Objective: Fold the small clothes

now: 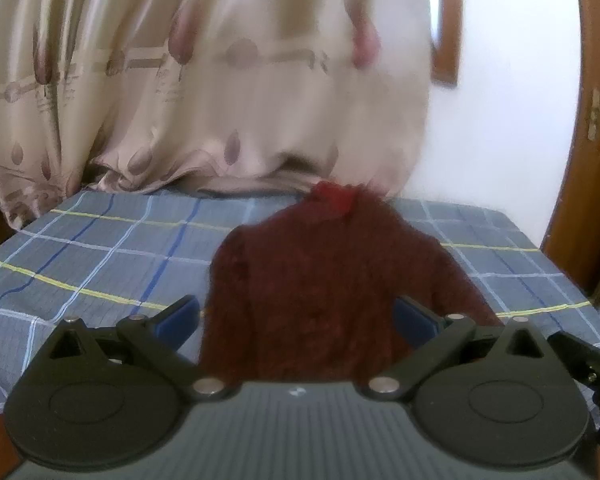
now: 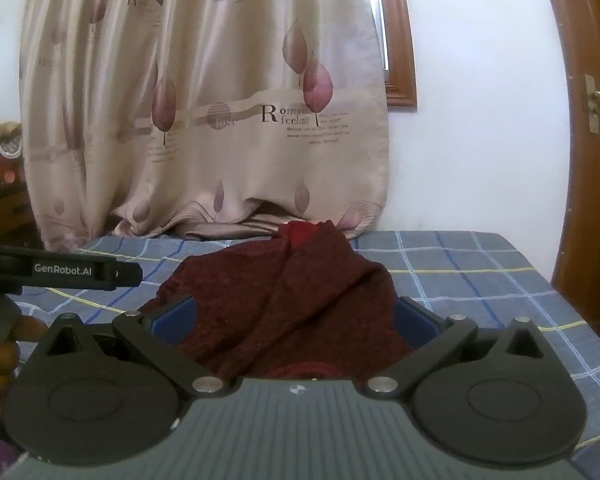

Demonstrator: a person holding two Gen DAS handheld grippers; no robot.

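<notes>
A small dark red knitted sweater [image 1: 320, 272] lies on the blue plaid bed sheet [image 1: 100, 248], its brighter red collar [image 1: 334, 194] at the far end. My left gripper [image 1: 298, 316] is open, its blue pads on either side of the sweater's near hem. In the right wrist view the sweater [image 2: 284, 296] is bunched with a diagonal fold. My right gripper [image 2: 294, 318] is open too, its pads on either side of the near edge. The left gripper's body [image 2: 60, 270] shows at the left of the right wrist view.
A beige curtain [image 2: 204, 112] with leaf prints hangs behind the bed and rests on its far edge. A white wall [image 2: 480, 120] and a wooden door [image 2: 580, 160] stand to the right. A wooden window frame [image 2: 400, 40] is beside the curtain.
</notes>
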